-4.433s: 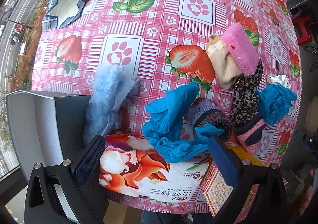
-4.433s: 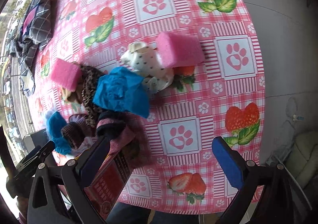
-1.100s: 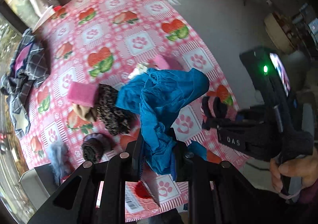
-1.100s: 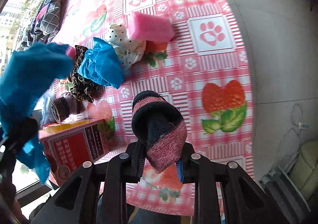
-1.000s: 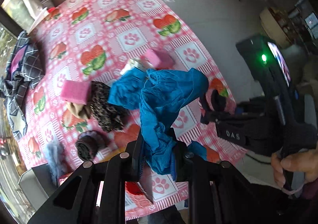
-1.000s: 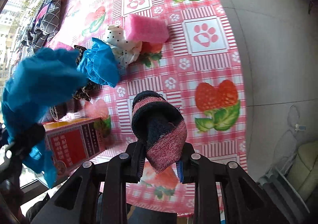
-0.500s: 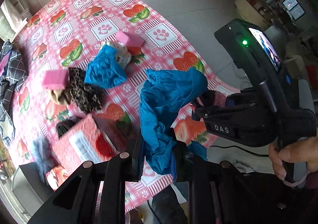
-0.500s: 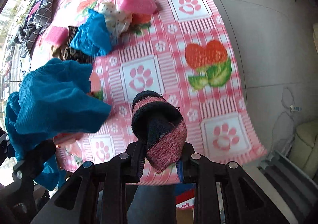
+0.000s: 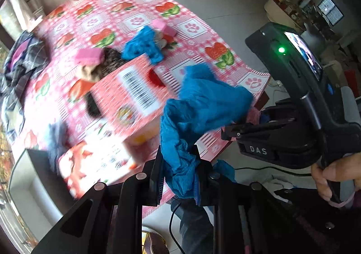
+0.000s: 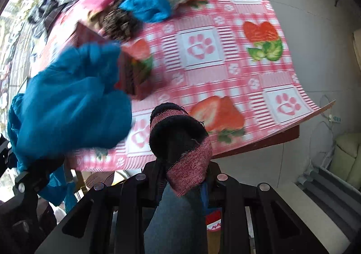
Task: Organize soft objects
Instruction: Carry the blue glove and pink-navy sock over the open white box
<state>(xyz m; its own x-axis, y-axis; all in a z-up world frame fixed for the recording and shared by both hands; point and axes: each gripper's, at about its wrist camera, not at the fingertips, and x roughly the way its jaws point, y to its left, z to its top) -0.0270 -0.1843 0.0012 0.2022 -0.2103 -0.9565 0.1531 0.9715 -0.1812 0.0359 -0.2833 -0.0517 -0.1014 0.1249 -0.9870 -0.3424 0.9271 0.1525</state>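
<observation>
In the left wrist view, the left gripper (image 9: 179, 175) has its fingers clenched on a blue cloth (image 9: 203, 107), which bunches up above them and hangs over the near edge of the worktop (image 9: 135, 21). Below it a red carton (image 9: 133, 93) lies near that edge, blurred by motion, and a second blue cloth (image 9: 144, 45), 2 pink sponges and a leopard-print piece sit toward the middle. At the right a hand (image 9: 334, 172) grips the handle of the other tool. In the right wrist view, the right gripper (image 10: 182, 172) points steeply down just past the near edge, its fingers clamped on a black and pink knit sock (image 10: 180, 139); the floor (image 10: 315, 28) shows to the right, and the left tool's cloth fills the left side. The step in hand looks like carrying 2 picked soft things away from the pile toward wherever they are sorted; no such place is plain in either view. The next move calls for bringing each piece over its spot and only then letting the fingers go, keeping the trailing cloth clear of the carton.
</observation>
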